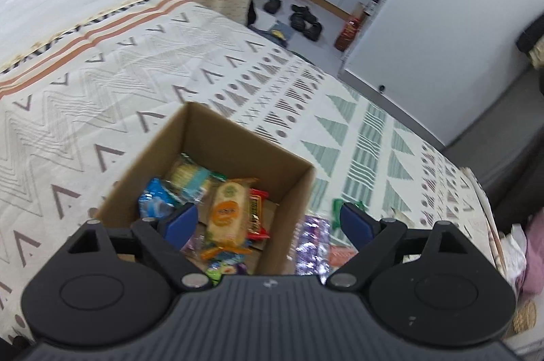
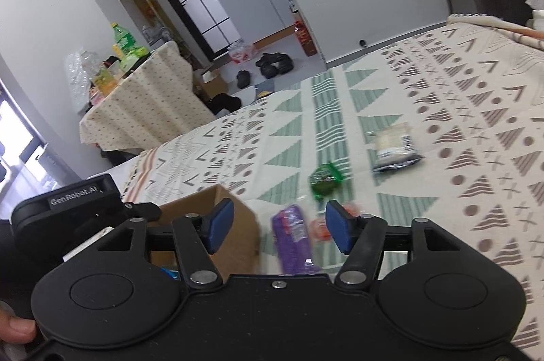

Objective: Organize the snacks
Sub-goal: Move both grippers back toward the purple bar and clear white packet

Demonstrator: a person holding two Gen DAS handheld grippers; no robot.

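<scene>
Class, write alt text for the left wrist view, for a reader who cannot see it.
An open left gripper, nothing between its blue fingers, points down at a cardboard box holding several wrapped snacks, including an orange-labelled packet. The box sits on a patterned bedspread, with a purple packet lying just outside it.

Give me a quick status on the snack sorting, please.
Left gripper open over box, empty. Right gripper open, empty. Purple packet, green packet, white packet loose on bed. Nothing blocking.
</scene>
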